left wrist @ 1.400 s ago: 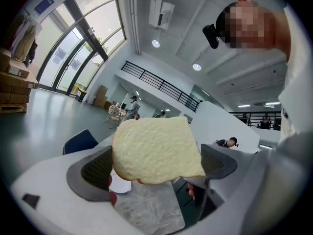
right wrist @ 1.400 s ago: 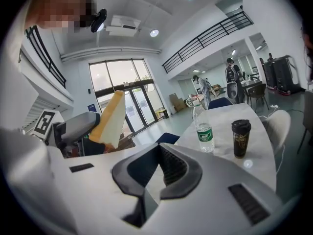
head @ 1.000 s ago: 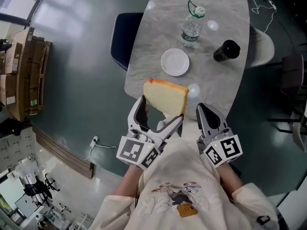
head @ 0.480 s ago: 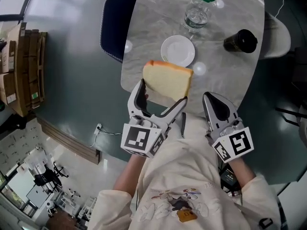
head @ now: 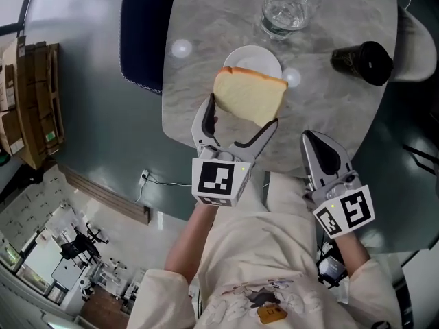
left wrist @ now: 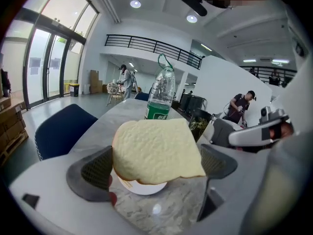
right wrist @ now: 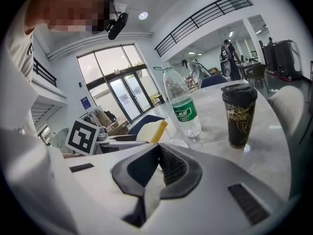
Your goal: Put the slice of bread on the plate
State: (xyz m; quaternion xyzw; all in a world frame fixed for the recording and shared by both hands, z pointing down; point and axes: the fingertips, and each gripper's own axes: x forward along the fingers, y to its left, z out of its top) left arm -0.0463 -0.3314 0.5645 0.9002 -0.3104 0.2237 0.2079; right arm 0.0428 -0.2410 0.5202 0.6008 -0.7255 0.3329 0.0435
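A pale slice of bread with a golden crust hangs above the near edge of a small white plate on the marble table. My left gripper is shut on the bread, one jaw at each side of it. Under the slice the white plate shows only as a sliver. My right gripper stays shut and empty at the table's near edge, to the right of the bread. Its own view shows the jaws pressed together and the bread's crust edge at the left.
Behind the plate stands a clear water bottle with a green cap. A dark coffee cup stands at the right. A navy chair sits at the table's left side. The grey marble table ends close to my body.
My left gripper has carried the bread forward over the table, from before its near edge to just above the plate's near side. The right gripper kept its place beside it.
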